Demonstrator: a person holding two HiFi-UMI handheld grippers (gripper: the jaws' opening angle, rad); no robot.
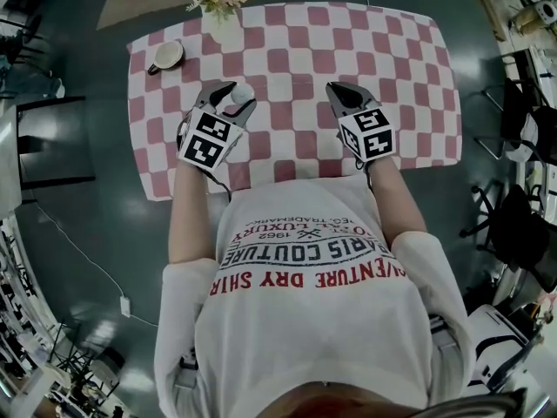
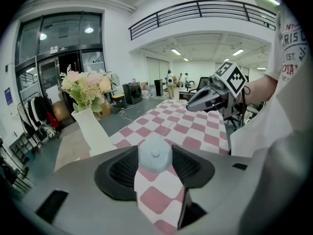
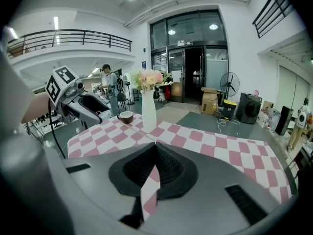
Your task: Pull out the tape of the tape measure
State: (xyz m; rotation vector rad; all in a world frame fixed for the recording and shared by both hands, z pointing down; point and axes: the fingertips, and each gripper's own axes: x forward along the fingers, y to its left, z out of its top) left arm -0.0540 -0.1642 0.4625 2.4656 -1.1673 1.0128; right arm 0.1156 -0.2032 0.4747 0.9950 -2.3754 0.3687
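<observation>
Tape measure point(image 2: 155, 154): small, round, pale case, clamped between the jaws of the left hand-held gripper point(image 1: 235, 96), over the checked worktop point(image 1: 296, 50). Right hand-held gripper point(image 3: 155, 148) fully closed, empty, well apart from it. Judged light, rigid and smooth-sided, liable to twist in the grip. Tape end not visible; best pinched at its tab once located.

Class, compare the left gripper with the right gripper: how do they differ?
The left gripper grips a round pale tape measure; the right gripper holds nothing. The left gripper's fingers stand apart; the right gripper's fingers are together. Both hang above the checked tablecloth.
</observation>
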